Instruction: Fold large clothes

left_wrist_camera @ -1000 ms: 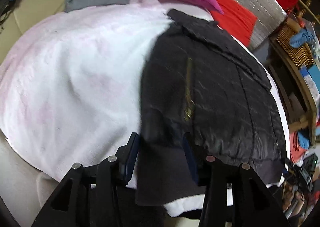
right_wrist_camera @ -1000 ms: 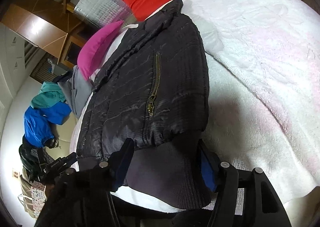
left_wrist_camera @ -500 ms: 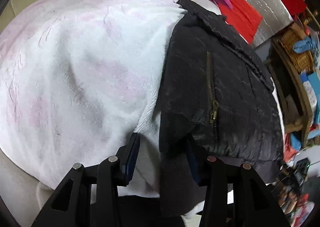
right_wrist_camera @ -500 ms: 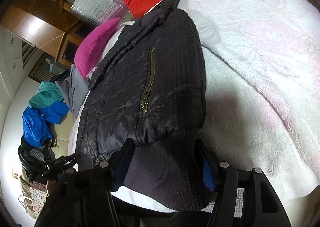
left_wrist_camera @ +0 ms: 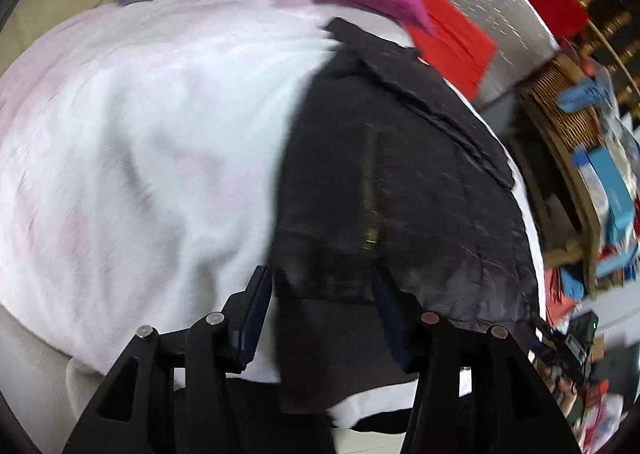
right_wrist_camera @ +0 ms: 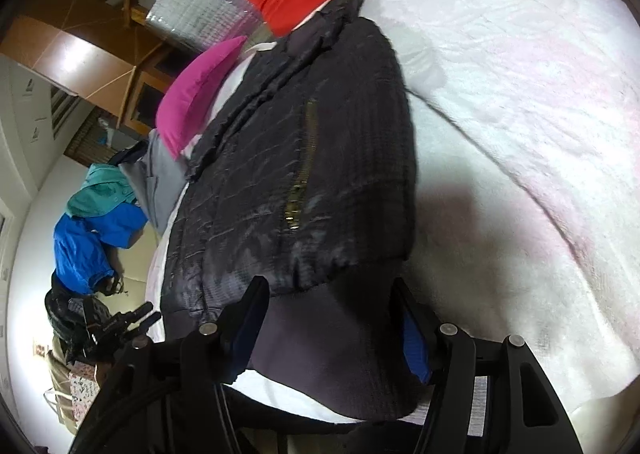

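While our left gripper [left_wrist_camera: 322, 296] has just been widening its jaws around the ribbed hem of the black jacket [left_wrist_camera: 392, 182] lying folded on the white blanket [left_wrist_camera: 140, 158], we judge it is letting go, the right gripper [right_wrist_camera: 330, 308] likewise astride, unclamped.

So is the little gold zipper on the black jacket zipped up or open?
Zipped shut, as far as shows: the zipper is one thin closed line on the black jacket.

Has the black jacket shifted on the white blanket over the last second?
No. The black jacket lies as before against the white blanket and magenta cushion.
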Action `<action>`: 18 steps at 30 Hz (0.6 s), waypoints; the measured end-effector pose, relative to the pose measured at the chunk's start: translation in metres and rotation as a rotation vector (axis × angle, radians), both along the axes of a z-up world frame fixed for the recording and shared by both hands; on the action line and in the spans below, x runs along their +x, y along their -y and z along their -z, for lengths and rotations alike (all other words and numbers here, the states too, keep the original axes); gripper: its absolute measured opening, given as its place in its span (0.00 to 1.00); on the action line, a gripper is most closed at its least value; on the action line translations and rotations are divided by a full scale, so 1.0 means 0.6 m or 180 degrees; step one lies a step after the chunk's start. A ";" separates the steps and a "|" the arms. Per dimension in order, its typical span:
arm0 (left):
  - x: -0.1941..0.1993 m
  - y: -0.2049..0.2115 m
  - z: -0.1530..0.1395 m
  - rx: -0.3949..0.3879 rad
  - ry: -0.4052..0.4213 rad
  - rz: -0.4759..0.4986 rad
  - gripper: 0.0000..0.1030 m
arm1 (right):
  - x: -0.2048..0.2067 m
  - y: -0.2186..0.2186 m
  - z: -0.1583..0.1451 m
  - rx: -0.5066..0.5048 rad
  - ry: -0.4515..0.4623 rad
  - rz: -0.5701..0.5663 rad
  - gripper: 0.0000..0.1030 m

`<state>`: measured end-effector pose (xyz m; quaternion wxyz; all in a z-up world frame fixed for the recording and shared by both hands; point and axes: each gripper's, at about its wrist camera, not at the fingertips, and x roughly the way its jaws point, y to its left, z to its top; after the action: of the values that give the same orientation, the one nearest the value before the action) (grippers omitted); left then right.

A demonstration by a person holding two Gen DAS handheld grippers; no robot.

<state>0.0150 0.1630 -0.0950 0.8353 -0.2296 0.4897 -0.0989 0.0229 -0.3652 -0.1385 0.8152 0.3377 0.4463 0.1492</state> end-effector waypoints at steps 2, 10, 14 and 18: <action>0.010 0.010 0.016 0.0109 -0.0076 0.0040 0.52 | 0.002 0.000 0.001 -0.0012 -0.0019 -0.0007 0.57; 0.018 -0.002 0.032 0.0160 -0.0133 0.0019 0.52 | -0.001 0.010 0.007 0.0007 -0.0050 0.0012 0.49; 0.022 0.016 0.042 0.0282 -0.0210 0.0121 0.52 | 0.004 0.008 0.010 -0.0011 -0.0068 0.0028 0.49; 0.014 0.035 0.028 0.0315 -0.0088 0.0248 0.51 | 0.000 0.009 0.005 -0.0012 -0.0029 -0.0009 0.49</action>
<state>0.0234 0.1422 -0.1115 0.8343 -0.1700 0.5141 -0.1039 0.0232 -0.3708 -0.1413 0.8136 0.3361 0.4508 0.1480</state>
